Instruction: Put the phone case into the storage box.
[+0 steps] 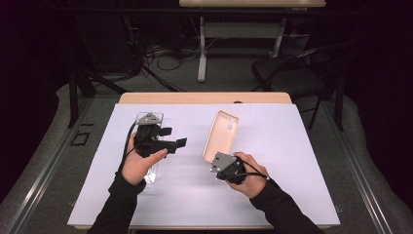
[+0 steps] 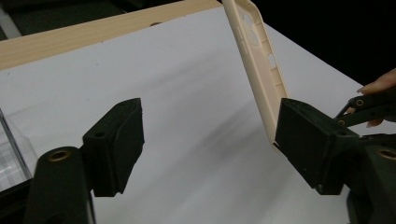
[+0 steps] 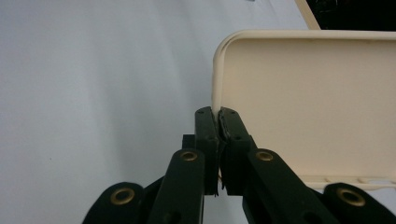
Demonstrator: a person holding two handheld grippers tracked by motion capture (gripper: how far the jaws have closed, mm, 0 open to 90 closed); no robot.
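Observation:
A beige phone case (image 1: 220,134) is lifted off the white mat at one end, hollow side up. My right gripper (image 1: 213,158) is shut on its near rim; in the right gripper view the jaws (image 3: 218,114) pinch the edge of the case (image 3: 308,102). My left gripper (image 1: 174,137) hovers open at the left with nothing between its fingers. In the left gripper view the open gripper (image 2: 210,149) points at the tilted case (image 2: 257,60), whose lower end sits just behind the right pad (image 2: 308,140). I cannot tell whether they touch.
A clear plastic box (image 1: 152,170) lies on the mat under my left hand, its corner seen as a clear edge (image 2: 11,154). The white mat (image 1: 272,195) covers the wooden table (image 1: 204,97). A dark chair (image 1: 292,68) stands beyond the far edge.

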